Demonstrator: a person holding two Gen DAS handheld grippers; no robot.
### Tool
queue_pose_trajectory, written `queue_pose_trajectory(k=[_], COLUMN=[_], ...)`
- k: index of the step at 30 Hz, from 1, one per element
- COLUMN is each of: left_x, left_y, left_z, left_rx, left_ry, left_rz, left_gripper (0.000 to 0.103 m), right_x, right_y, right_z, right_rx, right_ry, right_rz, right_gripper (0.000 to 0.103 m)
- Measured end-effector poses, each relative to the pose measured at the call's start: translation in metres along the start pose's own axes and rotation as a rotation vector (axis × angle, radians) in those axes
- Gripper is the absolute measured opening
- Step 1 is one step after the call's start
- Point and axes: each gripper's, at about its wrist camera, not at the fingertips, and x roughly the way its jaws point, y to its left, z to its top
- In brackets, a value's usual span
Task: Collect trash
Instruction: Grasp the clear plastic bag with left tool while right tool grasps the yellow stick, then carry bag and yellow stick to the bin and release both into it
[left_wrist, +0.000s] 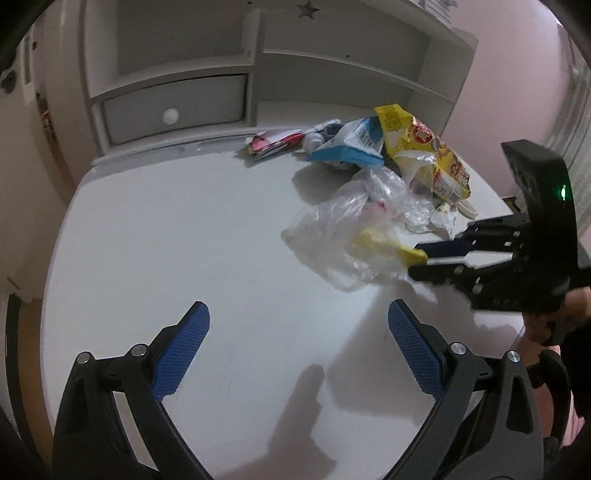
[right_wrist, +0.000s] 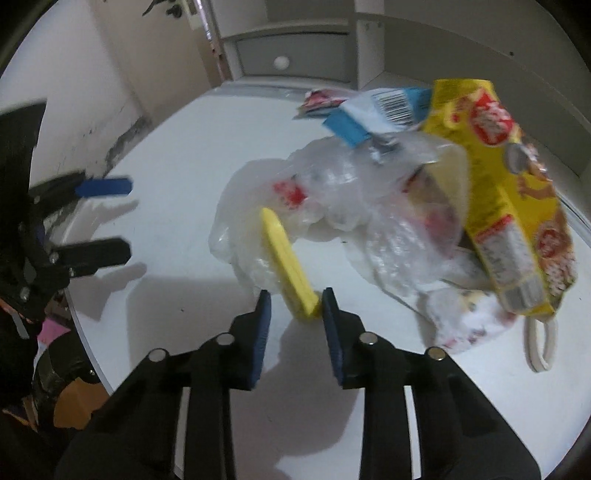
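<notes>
Right gripper (right_wrist: 295, 306) nips the yellow strip (right_wrist: 286, 267) by its near end, beside the plastic bag (right_wrist: 332, 218); left gripper (left_wrist: 299, 325) spread wide, empty, above the desk (left_wrist: 184, 229).

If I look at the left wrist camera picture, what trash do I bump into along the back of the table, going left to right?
Red and white wrapper → blue and white carton → yellow snack bag.
</notes>
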Motion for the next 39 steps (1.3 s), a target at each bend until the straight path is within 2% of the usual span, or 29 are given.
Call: queue_pose_trajectory(k=[1,4,12,16,18,19,20,22,26,30,33,35,38,39], left_x=[0.004,0.021,0.077,0.106,0.11,0.11,0.107,0.097,0.057,0.013,-0.002,-0.003,0.008,0.013], left_y=[-0.002,-0.012,-0.054,-0.062,-0.065,-0.069,-0.073,-0.077,-0.091,-0.111,-0.15,-0.19,-0.264,-0.289], left_z=[0.005,0.026,0.071,0.076,0.074,0.072,0.068,0.062,0.041,0.027,0.025,0.029,0.033,0.033], left_rx=[0.01,0.032,0.137,0.157,0.157,0.171,0.185,0.188,0.218,0.214,0.249,0.29,0.374,0.409], left_ry=[-0.005,0.001,0.039,0.076,0.084,0.092,0.089,0.09,0.054,-0.001,-0.031,-0.049,-0.065,-0.066], left_rz=[-0.007,-0.03,-0.093,-0.038,-0.015,-0.017,-0.004,0.018,0.048,0.05,0.002,-0.063,-0.162,-0.194], left_gripper=[0.094,0.094,0.094,0.093,0.077,0.057,0.044,0.035,0.029,0.029,0.029,0.029,0.029,0.029], right_x=[-0.001,-0.006,-0.069,-0.09,-0.097,-0.102,-0.104,-0.108,-0.114,-0.144,-0.17,-0.189,-0.221,-0.236], right_y=[0.004,0.007,-0.001,-0.008,-0.012,-0.016,-0.019,-0.024,-0.034,-0.051,-0.069,-0.083,-0.11,-0.122], right_z=[0.004,0.005,-0.04,-0.068,-0.078,-0.086,-0.092,-0.104,-0.112,-0.128,-0.149,-0.17,-0.215,-0.239], right_rx=[-0.008,0.007,0.049,0.079,0.109,0.126,0.137,0.168,0.246,0.313,0.376,0.431,0.531,0.585], right_ry=[0.002,-0.015,-0.074,-0.082,-0.09,-0.094,-0.098,-0.109,-0.165,-0.245,-0.302,-0.334,-0.374,-0.389], right_rz=[0.005,0.006,-0.028,-0.063,-0.074,-0.074,-0.076,-0.082,-0.085,-0.094,-0.128,-0.171,-0.251,-0.297], right_gripper=[0.014,0.013,0.011,0.011,0.011,0.011,0.011,0.011,0.011,0.011,0.011,0.011,0.011,0.011])
